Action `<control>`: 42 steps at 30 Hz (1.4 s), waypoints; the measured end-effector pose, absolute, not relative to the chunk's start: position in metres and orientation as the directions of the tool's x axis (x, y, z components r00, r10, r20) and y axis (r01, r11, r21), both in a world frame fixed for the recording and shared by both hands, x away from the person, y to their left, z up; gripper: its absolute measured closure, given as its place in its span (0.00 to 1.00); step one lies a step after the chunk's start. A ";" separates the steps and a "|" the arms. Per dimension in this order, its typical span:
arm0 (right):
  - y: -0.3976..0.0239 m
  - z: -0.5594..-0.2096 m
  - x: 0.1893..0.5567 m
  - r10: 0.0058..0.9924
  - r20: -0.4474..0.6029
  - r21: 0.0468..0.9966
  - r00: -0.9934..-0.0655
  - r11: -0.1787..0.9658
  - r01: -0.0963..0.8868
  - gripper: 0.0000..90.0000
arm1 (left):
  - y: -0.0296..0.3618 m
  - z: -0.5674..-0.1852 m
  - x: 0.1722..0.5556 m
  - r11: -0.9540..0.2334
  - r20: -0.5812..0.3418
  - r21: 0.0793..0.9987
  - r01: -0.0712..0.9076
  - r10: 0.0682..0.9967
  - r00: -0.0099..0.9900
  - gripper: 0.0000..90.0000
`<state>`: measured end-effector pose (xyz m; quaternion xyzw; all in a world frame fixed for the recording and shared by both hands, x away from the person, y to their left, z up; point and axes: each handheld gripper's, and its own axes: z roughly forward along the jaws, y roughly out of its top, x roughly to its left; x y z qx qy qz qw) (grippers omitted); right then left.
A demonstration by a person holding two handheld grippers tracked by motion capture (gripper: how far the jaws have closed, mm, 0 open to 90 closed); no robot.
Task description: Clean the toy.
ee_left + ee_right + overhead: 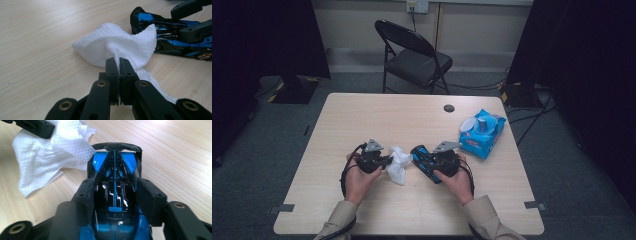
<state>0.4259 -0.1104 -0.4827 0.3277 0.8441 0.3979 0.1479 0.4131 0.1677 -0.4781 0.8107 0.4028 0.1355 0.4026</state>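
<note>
**Wipe in one hand, toy car in the other: setup looks right for a clean**

Your left hand-held gripper (119, 61) has its jaws pressed together on a pinch of the white wipe (117, 46), and that's a good way to hold it: most of the cloth hangs loose in front, so you've got a soft flap to work with instead of hard plastic meeting paint.

Your right hand-held gripper (113, 192) straddles the blue and black toy car (113, 182) at its middle, one jaw along each flank. The left pad looks to be touching the side; on the right I can't tell if there's a sliver of gap, so I wouldn't call it clamped yet. Gripping across the cabin makes sense, since it leaves the nose and roof exposed towards the wipe.

The car sits on the table (377, 115) just right of the wipe, nearly touching it. The blue wipes pack (482, 132) is parked well off to the right, out of your way.
</note>
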 end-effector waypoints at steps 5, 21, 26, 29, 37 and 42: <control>-0.110 -0.483 0.426 0.668 0.003 0.770 -0.744 0.473 0.428 0.55 | 0.161 -0.482 0.413 -0.355 -0.119 0.756 0.550 0.752 0.649 0.96; -0.104 -0.483 0.423 0.666 -0.036 0.759 -0.745 0.504 0.413 0.50 | 0.156 -0.483 0.408 -0.362 -0.123 0.754 0.548 0.742 0.659 0.96; -0.100 -0.483 0.422 0.671 -0.054 0.756 -0.740 0.511 0.409 0.51 | 0.155 -0.483 0.406 -0.366 -0.122 0.752 0.548 0.740 0.661 0.96; -0.101 -0.483 0.424 0.672 -0.037 0.762 -0.739 0.497 0.414 0.51 | 0.155 -0.486 0.405 -0.363 -0.122 0.753 0.549 0.743 0.658 0.96; -0.101 -0.485 0.424 0.681 -0.025 0.776 -0.732 0.475 0.415 0.51 | 0.139 -0.494 0.409 -0.408 -0.091 0.735 0.542 0.732 0.675 0.96; -0.102 -0.486 0.425 0.681 -0.020 0.779 -0.732 0.469 0.415 0.51 | 0.125 -0.499 0.413 -0.409 -0.100 0.734 0.542 0.725 0.682 0.96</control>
